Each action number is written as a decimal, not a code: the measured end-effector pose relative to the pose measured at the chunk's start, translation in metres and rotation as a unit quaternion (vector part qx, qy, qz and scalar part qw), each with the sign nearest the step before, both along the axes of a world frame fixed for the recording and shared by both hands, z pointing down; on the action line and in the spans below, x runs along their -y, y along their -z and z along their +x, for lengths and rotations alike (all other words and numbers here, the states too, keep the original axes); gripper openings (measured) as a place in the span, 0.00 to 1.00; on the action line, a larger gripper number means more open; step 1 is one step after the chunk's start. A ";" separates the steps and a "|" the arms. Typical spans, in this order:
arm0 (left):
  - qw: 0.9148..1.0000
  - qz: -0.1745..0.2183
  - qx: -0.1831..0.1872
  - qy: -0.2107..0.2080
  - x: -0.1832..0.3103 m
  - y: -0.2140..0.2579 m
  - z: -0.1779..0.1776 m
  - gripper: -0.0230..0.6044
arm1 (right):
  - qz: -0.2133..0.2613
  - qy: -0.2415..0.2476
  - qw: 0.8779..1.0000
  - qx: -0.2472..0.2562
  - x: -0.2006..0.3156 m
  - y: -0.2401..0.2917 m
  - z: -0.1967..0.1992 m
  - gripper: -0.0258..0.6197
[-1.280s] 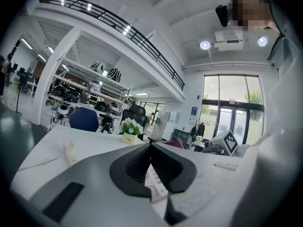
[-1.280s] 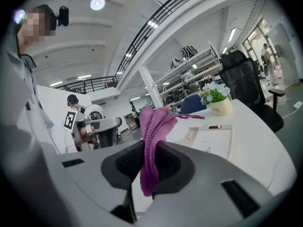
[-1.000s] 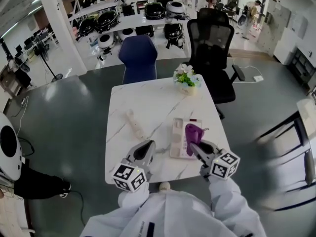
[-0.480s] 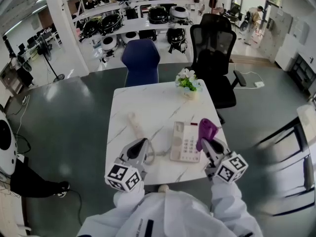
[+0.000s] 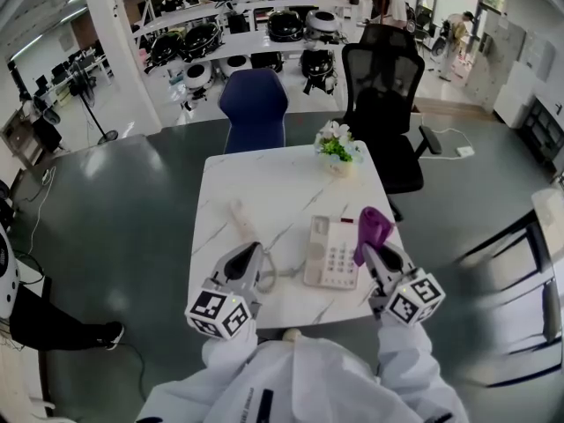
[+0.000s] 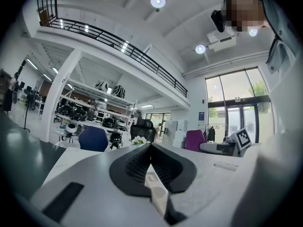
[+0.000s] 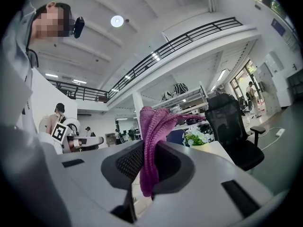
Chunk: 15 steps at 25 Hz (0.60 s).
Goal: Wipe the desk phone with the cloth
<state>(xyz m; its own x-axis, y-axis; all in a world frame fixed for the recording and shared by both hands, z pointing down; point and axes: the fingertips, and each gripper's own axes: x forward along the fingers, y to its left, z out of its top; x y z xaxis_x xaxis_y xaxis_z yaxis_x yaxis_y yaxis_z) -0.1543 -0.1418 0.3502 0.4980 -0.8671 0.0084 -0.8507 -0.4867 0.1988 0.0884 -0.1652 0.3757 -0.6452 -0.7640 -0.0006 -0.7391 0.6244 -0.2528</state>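
The right gripper (image 5: 371, 252) was clamped on the purple cloth (image 5: 371, 226), just beside the desk phone (image 5: 330, 252). The left gripper (image 5: 248, 259) had its jaws together, empty. A good wipe probably meant lowering the cloth onto the keypad with light strokes.

White desk phone (image 5: 331, 252), flat; purple cloth (image 5: 371, 227) bunched, seemingly at its right edge.
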 end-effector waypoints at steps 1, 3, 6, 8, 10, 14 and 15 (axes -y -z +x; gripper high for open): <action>1.000 -0.001 -0.001 0.002 0.001 -0.001 0.000 0.03 | 0.001 0.000 1.000 -0.001 0.000 0.000 0.001 0.10; 1.000 -0.002 -0.002 0.003 0.001 -0.002 0.000 0.03 | 0.002 -0.002 1.000 0.001 0.001 0.001 0.002 0.10; 1.000 -0.002 -0.002 0.003 0.001 0.000 0.001 0.03 | 0.006 -0.007 1.000 0.001 0.000 0.004 0.004 0.10; 1.000 -0.002 -0.001 0.003 0.001 0.001 0.002 0.03 | 0.007 -0.012 1.000 -0.001 -0.001 0.005 0.006 0.10; 1.000 -0.001 0.002 0.002 0.001 0.002 0.003 0.03 | 0.008 -0.016 1.000 -0.003 -0.001 0.006 0.009 0.10; 1.000 0.000 0.002 0.004 0.002 -0.001 0.002 0.03 | 0.010 -0.022 1.000 -0.005 -0.001 0.004 0.011 0.10; 1.000 0.000 0.002 0.005 0.001 -0.002 0.002 0.03 | 0.010 -0.023 1.000 -0.005 -0.001 0.004 0.012 0.10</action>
